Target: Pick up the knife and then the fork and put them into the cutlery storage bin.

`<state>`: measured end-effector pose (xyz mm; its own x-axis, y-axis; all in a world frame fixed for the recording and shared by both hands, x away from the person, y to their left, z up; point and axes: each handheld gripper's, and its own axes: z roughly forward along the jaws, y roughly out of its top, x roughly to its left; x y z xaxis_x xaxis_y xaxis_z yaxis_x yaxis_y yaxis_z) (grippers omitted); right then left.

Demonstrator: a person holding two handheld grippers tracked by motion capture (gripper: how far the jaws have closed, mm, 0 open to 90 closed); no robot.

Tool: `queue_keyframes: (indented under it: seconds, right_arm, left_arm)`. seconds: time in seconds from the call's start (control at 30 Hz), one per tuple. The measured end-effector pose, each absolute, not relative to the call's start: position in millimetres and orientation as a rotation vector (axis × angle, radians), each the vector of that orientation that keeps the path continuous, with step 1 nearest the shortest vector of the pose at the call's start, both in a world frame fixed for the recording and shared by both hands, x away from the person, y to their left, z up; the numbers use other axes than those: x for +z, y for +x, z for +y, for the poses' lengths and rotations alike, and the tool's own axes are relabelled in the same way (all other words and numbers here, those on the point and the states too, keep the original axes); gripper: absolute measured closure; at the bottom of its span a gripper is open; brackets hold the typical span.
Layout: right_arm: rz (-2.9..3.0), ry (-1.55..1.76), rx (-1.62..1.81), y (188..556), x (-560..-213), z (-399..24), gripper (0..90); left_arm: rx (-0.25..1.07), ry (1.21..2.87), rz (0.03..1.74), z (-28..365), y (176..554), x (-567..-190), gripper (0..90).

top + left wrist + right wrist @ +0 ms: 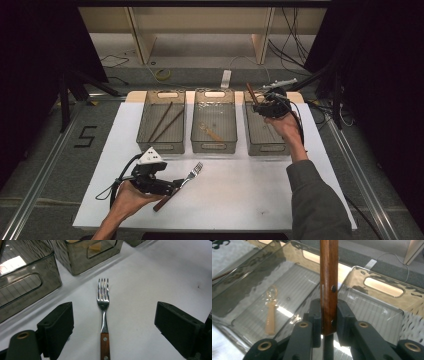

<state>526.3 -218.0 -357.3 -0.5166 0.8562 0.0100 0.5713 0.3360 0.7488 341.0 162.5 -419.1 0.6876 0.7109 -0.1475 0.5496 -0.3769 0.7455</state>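
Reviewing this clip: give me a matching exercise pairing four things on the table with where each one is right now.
Things:
1. fork
2. wooden spoon
3. two brown sticks
4. wooden-handled utensil

Places:
A. in the left bin
B. clamped in the right hand-held gripper
C. on the white table, between the left hand-held gripper's open jaws
D. in the middle bin

Pairs: 1-C, 2-D, 3-A, 4-B

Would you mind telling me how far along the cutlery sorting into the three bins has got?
Done, by the look of it: two chopsticks lie in the left bin and a wooden spoon in the middle bin. In hand: the right tongs are shut on a wooden handle above the right bin. Left: the fork lies on the table, between the open left tongs.
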Motion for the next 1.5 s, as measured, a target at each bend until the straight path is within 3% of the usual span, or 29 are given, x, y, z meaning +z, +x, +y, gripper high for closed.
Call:
queue_keyframes:
  seconds: [1.1, 1.13, 1.23, 1.5]
  right_arm:
    - [2.164, 1.519, 0.866, 553.0, -400.1, -215.6, 76.8]
    - [2.16, 1.536, 0.847, 553.4, -401.9, -214.6, 76.0]
    - [2.176, 1.568, 0.83, 554.9, -404.1, -212.8, 56.1]
    - [2.176, 1.518, 0.897, 545.8, -388.1, -218.1, 46.7]
  left_arm:
    - [0.252, 2.093, 0.975, 166.7, 337.8, -421.9, 14.9]
    - [0.251, 2.093, 0.975, 166.7, 337.8, -421.8, 14.9]
    - [0.251, 2.093, 0.977, 166.6, 337.8, -421.5, 14.9]
    - [0.244, 2.104, 0.984, 165.9, 338.7, -422.3, 14.9]
